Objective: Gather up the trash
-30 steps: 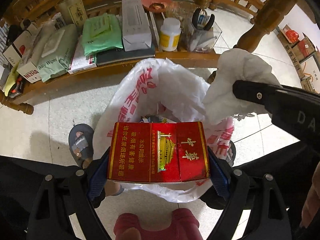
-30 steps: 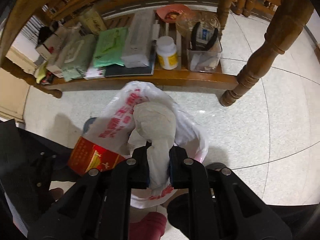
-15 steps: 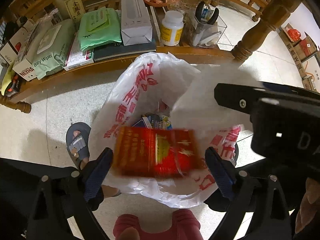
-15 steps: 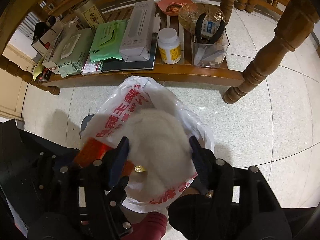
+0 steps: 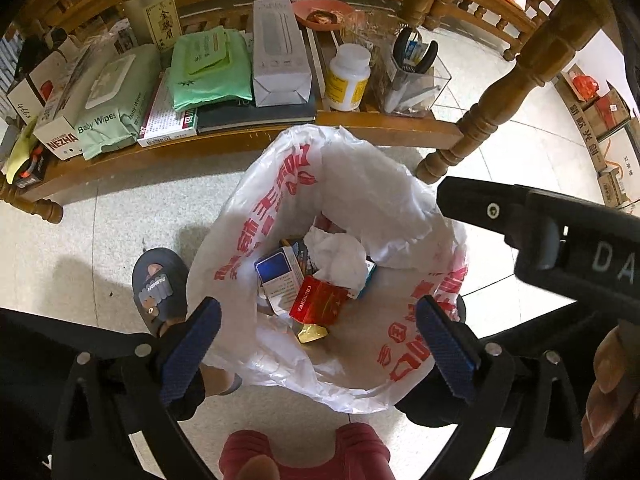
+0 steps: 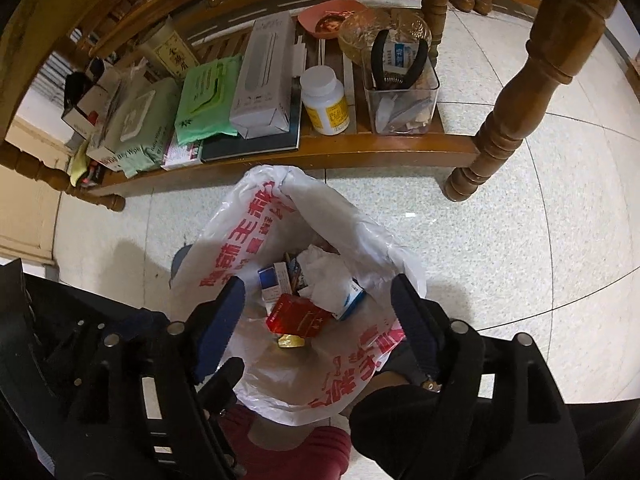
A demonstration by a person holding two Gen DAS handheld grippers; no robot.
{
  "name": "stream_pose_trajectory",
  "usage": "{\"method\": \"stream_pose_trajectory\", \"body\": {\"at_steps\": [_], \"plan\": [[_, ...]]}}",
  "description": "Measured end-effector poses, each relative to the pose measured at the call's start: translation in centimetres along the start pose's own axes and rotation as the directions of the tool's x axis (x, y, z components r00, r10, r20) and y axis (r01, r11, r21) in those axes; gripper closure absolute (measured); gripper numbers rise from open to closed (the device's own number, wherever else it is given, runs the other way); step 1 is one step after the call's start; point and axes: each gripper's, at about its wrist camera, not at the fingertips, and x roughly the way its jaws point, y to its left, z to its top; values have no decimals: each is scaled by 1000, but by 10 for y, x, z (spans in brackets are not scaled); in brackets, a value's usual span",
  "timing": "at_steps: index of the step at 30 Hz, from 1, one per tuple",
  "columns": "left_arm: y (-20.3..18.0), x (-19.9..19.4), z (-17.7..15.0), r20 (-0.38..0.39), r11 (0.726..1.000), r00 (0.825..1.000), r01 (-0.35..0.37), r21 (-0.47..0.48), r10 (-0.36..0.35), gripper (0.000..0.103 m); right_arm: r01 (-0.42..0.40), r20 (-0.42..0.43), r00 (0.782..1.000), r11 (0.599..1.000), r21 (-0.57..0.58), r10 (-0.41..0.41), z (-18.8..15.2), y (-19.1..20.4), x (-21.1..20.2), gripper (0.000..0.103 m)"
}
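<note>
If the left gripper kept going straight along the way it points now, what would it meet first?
Probably the trash inside the open plastic bag. The left gripper, jaws opening with nothing between them, points down into the bag's mouth, roughly at the red cigarette pack lying on top. Depth is unclear, so the bag's near rim might brush first.

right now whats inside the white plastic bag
Inside the white plastic bag: a red carton, a blue-and-white pack, crumpled tissue and a gold wrapper. Anything beneath them is covered.

A home: wooden table shelf (image 5: 240,144) of baby wipes (image 5: 108,108).
</note>
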Motion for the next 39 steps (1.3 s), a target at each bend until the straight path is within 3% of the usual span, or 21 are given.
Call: {"method": "stream_pose_trajectory", "body": {"at_steps": [2,13,23,30,36,39], "plan": [[0,-4,0,9,1000,1000,0,0,0,8,6,14,1000,1000,1,-6,-2,0,-5,25],[-1,-24,2,40,1000,999,-29,9,29,8,18,37,999,1000,-3,-18,-7,3,-27,24],[13,-87,15,169,996,982,-78,-31,82,8,22,115,993,1000,1,-22,-1,8,-93,22],[25,-141,24,278,992,952,-113,-59,125,8,-8,214,977,999,-31,14,6,20,-158,21],[35,-185,35,362,987,919,-142,-70,157,8,23,332,943,997,-77,4,14,33,-222,17],[39,-211,42,411,982,892,-167,-84,187,8,52,390,921,994,-100,-9,15,40,-251,17]]}}
